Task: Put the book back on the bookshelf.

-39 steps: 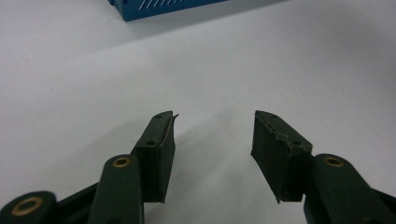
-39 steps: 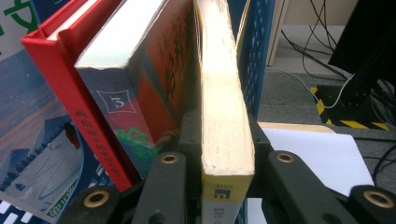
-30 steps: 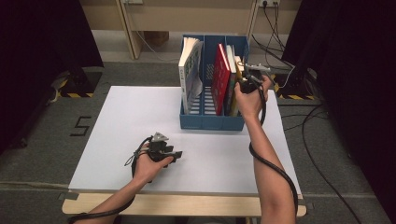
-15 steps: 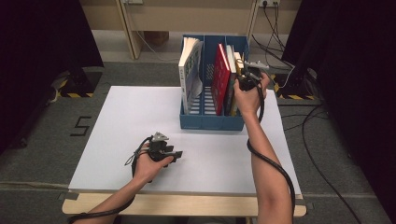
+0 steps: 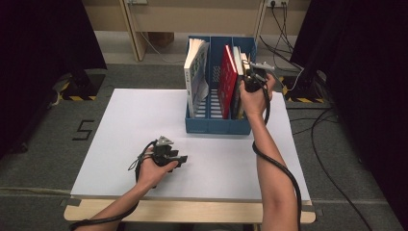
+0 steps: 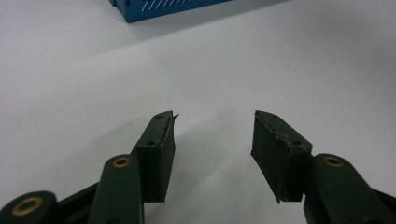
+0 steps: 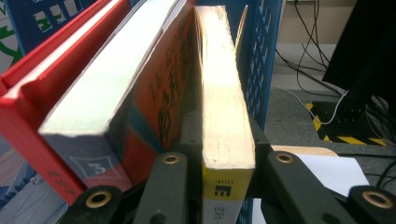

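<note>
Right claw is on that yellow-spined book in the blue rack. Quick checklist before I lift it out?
1. Right claw shut on the yellow-spined book: ok, a jaw on each side.
2. Grip depth: ok, jaws well past the book's corner.
3. Orange book separate from the grip: ok, outside the jaws, though leaning against it; may drag.
4. Blue rack held steady: not ok, nothing holds it.
5. Left claw free: ok, open and empty over the white table.
6. Space above the rack: ok.
</note>
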Available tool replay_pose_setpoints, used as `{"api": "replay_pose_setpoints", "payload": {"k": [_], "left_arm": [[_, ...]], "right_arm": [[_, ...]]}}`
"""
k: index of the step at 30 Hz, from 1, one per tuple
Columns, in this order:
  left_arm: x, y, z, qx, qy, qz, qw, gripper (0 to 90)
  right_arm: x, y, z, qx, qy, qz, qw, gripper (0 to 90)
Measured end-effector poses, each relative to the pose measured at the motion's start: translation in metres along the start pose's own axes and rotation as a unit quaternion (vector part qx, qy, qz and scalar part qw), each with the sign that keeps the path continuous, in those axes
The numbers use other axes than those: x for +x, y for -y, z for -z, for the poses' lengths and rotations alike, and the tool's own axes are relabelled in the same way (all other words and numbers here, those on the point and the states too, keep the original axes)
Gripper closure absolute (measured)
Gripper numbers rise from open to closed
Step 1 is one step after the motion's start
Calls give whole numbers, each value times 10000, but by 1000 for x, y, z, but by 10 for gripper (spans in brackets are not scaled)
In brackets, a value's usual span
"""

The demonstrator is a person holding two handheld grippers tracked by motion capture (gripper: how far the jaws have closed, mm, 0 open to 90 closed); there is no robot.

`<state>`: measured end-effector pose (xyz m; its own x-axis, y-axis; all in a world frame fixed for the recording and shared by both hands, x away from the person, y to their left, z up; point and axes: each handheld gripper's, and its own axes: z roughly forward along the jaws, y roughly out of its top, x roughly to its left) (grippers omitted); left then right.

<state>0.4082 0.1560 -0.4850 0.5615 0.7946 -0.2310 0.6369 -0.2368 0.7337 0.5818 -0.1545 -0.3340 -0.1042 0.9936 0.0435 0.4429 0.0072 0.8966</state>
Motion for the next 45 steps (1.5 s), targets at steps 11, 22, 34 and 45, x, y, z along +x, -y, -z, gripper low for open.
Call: {"api": "replay_pose_setpoints", "payload": {"k": [11, 22, 34, 45], "left_arm": [[0, 0, 0, 1, -7, -20, 10000, 487], [0, 2, 0, -2, -8, 1, 10000, 485], [2, 2, 2, -56, -31, 29, 10000, 472], [7, 2, 6, -102, -105, 60, 9999, 446]], "right_arm": [[-2, 2, -4, 19, -36, -8, 10000, 761], [0, 4, 0, 36, -73, -14, 10000, 709], [-1, 9, 14, 79, -98, 63, 9999, 674], [-3, 18, 28, 116, -205, 76, 9997, 657]]}}
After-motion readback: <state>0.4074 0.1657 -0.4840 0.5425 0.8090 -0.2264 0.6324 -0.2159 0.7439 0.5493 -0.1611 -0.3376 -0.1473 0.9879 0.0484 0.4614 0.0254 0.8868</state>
